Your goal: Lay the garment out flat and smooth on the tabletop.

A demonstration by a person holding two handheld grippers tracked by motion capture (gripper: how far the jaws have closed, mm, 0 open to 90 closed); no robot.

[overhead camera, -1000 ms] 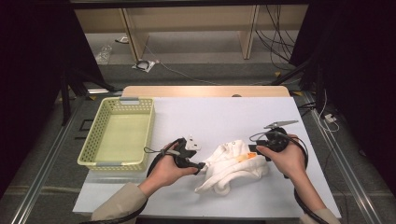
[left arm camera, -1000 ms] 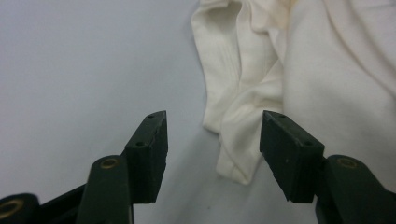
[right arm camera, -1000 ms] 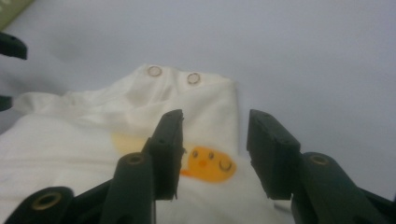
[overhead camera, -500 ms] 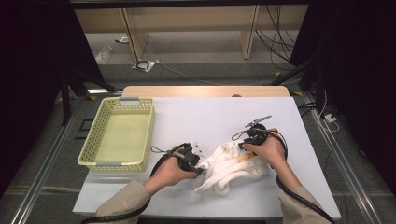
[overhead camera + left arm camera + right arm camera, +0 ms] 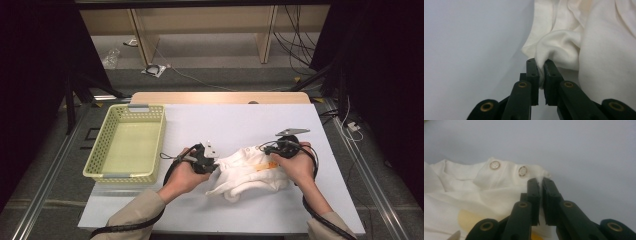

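Yellow basket (image 5: 111, 150) bare inside | left tool (image 5: 540, 65), right tool (image 5: 541, 182) each pinching white garment (image 5: 247, 172)

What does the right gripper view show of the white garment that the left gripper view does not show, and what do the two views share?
The right gripper view shows two round snap buttons on a flap at the edge of the white garment, and a yellow print lower down. The left gripper view shows instead a plain bunched fold with no fastener, beside the bare white table. In both views, the gripper's own black jaws are closed on a pinch of the fabric.
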